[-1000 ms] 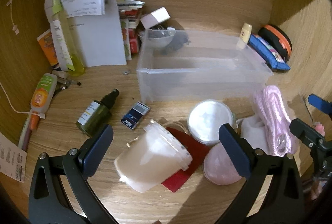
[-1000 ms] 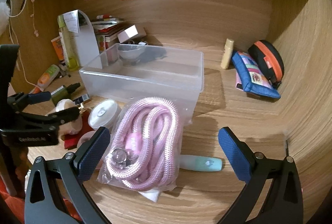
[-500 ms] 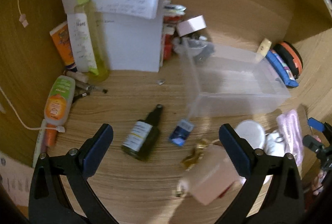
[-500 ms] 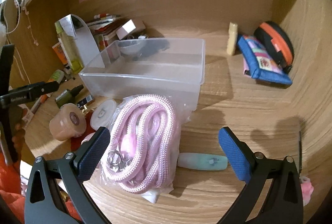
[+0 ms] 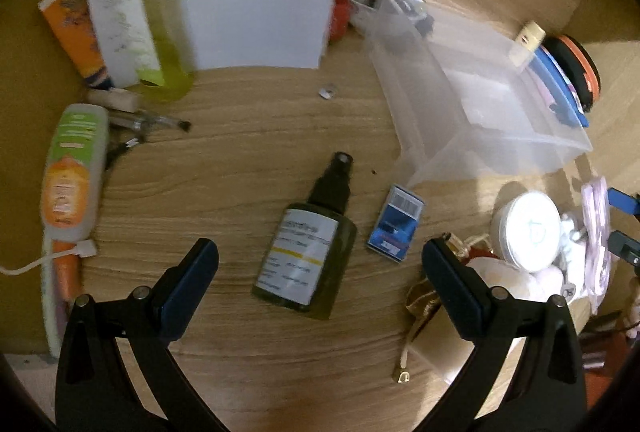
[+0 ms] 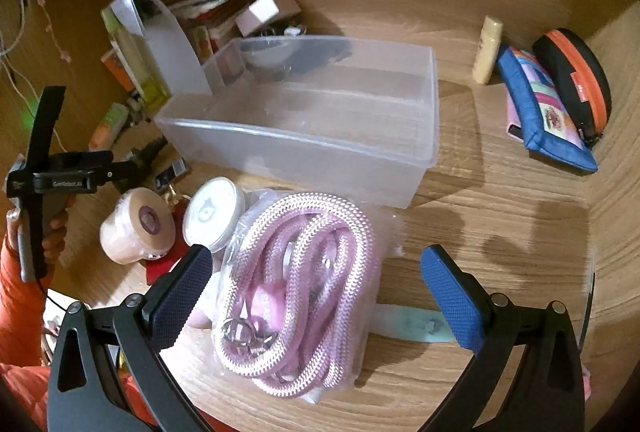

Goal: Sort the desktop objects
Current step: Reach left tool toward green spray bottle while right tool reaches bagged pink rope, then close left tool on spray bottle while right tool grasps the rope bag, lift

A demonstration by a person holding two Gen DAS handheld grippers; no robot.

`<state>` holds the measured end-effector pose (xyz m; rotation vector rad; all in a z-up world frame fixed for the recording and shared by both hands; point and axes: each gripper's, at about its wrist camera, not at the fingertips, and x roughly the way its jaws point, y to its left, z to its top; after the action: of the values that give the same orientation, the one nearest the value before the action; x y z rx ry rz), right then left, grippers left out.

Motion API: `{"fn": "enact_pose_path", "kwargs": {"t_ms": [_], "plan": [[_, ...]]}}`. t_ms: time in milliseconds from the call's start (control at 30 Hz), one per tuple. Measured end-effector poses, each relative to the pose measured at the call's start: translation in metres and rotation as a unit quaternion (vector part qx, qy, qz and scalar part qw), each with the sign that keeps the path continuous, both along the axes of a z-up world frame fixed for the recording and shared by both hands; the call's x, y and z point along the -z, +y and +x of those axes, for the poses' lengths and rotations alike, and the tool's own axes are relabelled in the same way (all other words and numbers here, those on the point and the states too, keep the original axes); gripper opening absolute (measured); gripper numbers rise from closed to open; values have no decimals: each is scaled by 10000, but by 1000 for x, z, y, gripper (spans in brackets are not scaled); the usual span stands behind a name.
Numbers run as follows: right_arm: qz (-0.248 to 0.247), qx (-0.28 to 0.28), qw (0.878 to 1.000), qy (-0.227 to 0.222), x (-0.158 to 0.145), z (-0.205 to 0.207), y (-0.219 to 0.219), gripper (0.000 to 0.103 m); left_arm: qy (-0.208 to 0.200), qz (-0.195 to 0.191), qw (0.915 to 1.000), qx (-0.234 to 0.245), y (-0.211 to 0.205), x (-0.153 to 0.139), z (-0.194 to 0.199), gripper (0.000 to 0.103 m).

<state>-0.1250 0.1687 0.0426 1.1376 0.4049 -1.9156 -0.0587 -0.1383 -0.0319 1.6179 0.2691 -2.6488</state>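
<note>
Left wrist view: the left gripper (image 5: 320,272) is spread wide, holding nothing, over a dark green spray bottle (image 5: 310,242) lying flat (white label up) on the wooden desk (image 5: 240,160), near a clear plastic bin (image 5: 480,104).

Right wrist view: the right gripper (image 6: 316,288), likewise released, hovers over a bagged coil of pink rope (image 6: 296,288) just in front of that bin (image 6: 304,116).

Left gripper (image 5: 320,260): 2 black angular arms; dark blue textured pads (image 5: 188,284); silver screws at the pivots. Right gripper (image 6: 316,292): same build; brighter blue pads (image 6: 450,302). Left unit carries white lettering; the hand (image 6: 54,228) shows bare skin; orange sleeve.
</note>
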Motion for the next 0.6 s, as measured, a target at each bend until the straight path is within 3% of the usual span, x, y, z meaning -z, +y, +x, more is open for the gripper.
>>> {"fn": "enact_pose_path", "kwargs": {"t_ms": [200, 300, 433, 500, 600], "plan": [[291, -15, 9993, -248, 13, -2, -12, 103, 116, -257, 9995, 170, 8, 7, -2, 102], [241, -72, 9988, -412, 16, -2, -13, 103, 151, -248, 9993, 234, 9, 7, -4, 84], [195, -254, 9991, -282, 16, 4, -18, 103, 51, -230, 9994, 247, 6, 13, -10, 75], [240, -307, 9991, -186, 16, 6, -20, 98, -21, -150, 9996, 245, 3, 17, -11, 66], [279, -404, 9987, -107, 15, 6, -21, 87, 48, -185, 9996, 217, 2, 19, -11, 62]]}}
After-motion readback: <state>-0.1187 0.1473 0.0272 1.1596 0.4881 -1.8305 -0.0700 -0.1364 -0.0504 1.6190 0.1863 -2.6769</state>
